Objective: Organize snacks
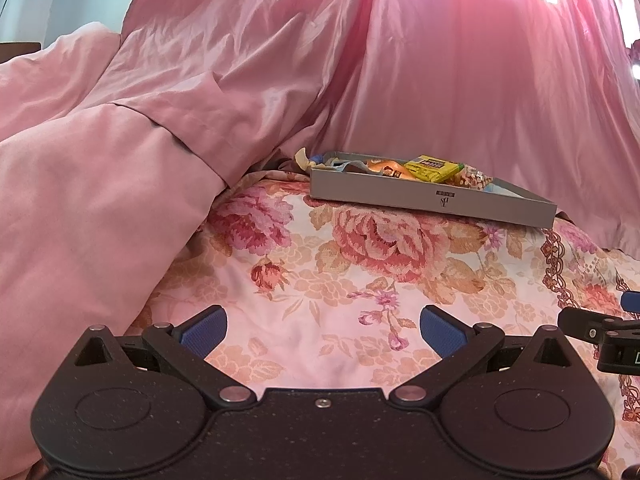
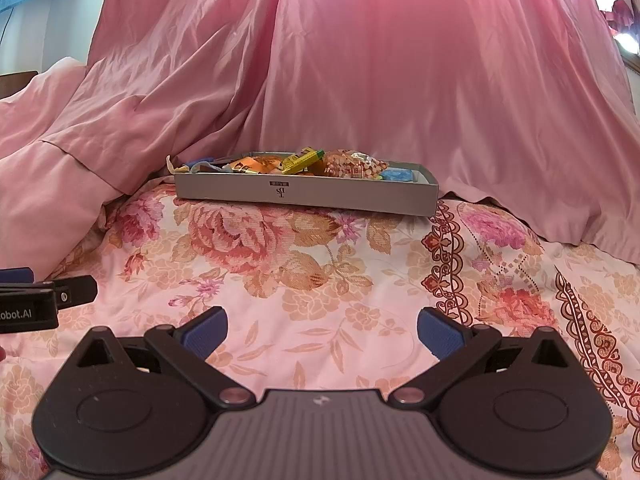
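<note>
Snacks (image 2: 304, 162) all sit inside the grey tray (image 2: 304, 194). Near, bottom of frame: I hold left gripper (image 1: 323, 330) & right gripper (image 2: 322, 330) spread, empty, low over the floral sheet (image 2: 320, 280), w/ nothing loose to grab. Tray sits mid-frame by the pink curtain (image 2: 400, 80).

Left gripper (image 1: 323, 326) and right gripper (image 2: 322, 330) side by side, jaws wide, empty.

Left claw (image 1: 323, 330) hovering wide apart over floral bed (image 1: 320, 264); grey tray (image 1: 420, 196) lying ahead, holding snack packets (image 1: 432, 168).
</note>
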Demonstrator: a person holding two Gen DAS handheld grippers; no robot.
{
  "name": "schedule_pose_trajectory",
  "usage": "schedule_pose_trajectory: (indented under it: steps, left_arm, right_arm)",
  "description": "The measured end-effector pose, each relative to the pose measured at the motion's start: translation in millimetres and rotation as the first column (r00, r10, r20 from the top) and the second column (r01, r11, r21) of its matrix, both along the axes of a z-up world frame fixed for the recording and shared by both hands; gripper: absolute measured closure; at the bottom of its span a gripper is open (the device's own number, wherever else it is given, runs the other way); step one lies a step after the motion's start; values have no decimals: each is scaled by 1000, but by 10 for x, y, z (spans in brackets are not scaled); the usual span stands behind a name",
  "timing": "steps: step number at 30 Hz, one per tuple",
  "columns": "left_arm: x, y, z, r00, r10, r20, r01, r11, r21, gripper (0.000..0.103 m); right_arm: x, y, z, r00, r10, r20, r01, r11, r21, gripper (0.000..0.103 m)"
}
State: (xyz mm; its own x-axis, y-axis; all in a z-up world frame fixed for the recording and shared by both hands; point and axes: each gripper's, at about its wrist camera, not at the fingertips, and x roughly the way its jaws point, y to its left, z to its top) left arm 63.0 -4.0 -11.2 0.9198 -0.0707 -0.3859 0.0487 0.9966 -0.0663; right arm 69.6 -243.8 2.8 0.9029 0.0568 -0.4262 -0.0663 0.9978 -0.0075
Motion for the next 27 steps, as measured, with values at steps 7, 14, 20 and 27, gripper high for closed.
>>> schedule_pose_trajectory:
  steps: [7, 14, 20, 27]
  left_arm:
    - [6, -45, 21, 1000, 7, -9, -6, 999, 42, 1]
    - [13, -32, 26, 999, 20, -29, -19, 999, 41, 1]
    - [39, -38, 6, 998, 34, -52, -31, 998, 55, 1]
    - [37, -46, 3, 998, 35, -52, -32, 998, 59, 1]
  right_arm:
    - [-3, -5, -6, 1000, -1, -2, 1, 1000, 0, 0]
    - [-7, -12, -15, 1000, -2, -4, 2, 1000, 6, 0]
    - [-11, 7, -28, 1000, -7, -10, 7, 1000, 7, 0]
    - [-11, -2, -27, 1000, -6, -11, 6, 1000, 8, 0]
